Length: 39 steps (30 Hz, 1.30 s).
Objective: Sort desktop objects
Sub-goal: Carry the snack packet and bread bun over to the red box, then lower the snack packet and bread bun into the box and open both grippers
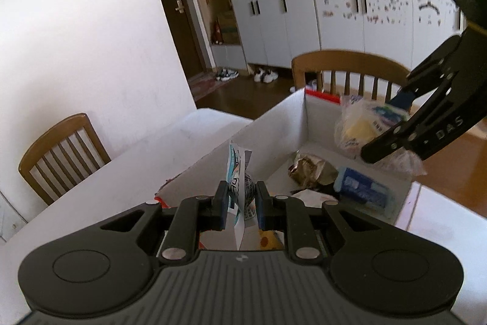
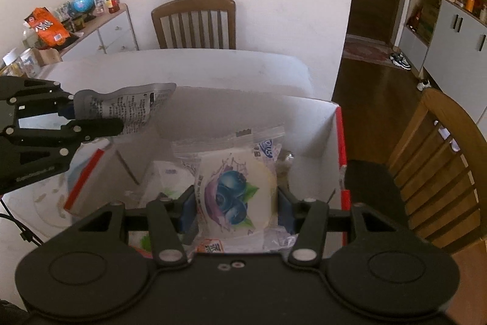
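My left gripper (image 1: 242, 200) is shut on a thin white and teal sachet (image 1: 239, 169), which stands up between the pads over the near wall of a white cardboard box (image 1: 274, 124). The right wrist view shows the same gripper (image 2: 94, 116) holding the sachet's (image 2: 127, 108) silver printed back above the box's left side. My right gripper (image 2: 237, 212) is shut on a clear zip bag of snacks (image 2: 234, 191), one with a blueberry print, held over the open box (image 2: 304, 124). In the left wrist view it (image 1: 383, 127) hangs at the right with the bag (image 1: 359, 127).
The box holds a crumpled gold wrapper (image 1: 307, 169) and a blue pack (image 1: 362, 188). It stands on a white table (image 1: 121, 172). Wooden chairs stand at the table's left (image 1: 61, 154), behind the box (image 1: 350, 66) and at the right (image 2: 438, 154). A sideboard with jars (image 2: 100, 29) is at the far left.
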Motion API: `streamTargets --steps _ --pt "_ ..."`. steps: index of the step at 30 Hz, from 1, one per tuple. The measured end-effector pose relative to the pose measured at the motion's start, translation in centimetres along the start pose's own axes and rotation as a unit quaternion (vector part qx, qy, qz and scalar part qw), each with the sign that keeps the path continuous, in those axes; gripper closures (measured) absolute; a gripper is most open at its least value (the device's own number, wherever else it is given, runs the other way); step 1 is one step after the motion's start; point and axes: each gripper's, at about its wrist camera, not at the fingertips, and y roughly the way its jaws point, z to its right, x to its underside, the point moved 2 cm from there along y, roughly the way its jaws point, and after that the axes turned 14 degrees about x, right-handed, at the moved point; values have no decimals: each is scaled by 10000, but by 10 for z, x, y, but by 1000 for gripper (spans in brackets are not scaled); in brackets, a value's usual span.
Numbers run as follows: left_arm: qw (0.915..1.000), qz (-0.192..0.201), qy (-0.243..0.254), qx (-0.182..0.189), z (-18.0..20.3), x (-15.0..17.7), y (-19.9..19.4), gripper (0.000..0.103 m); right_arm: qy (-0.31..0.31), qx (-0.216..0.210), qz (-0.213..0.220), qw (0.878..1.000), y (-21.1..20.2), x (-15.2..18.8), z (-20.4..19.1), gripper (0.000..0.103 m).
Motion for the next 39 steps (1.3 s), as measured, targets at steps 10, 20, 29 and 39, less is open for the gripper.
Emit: streamTargets --steps 10,20,29,39 --pt "9975 -647 260 -127 -2 2 44 86 -79 118 -193 9997 20 3 5 50" --pt "9883 -1347 673 -224 6 9 74 86 -224 92 -397 9989 40 6 2 50" --pt "9843 -1763 27 -92 -13 13 85 86 -252 63 -531 9983 52 11 -1 50" --pt "9815 -1906 -183 -2 -14 11 88 85 -307 -23 -536 9981 54 12 -3 50"
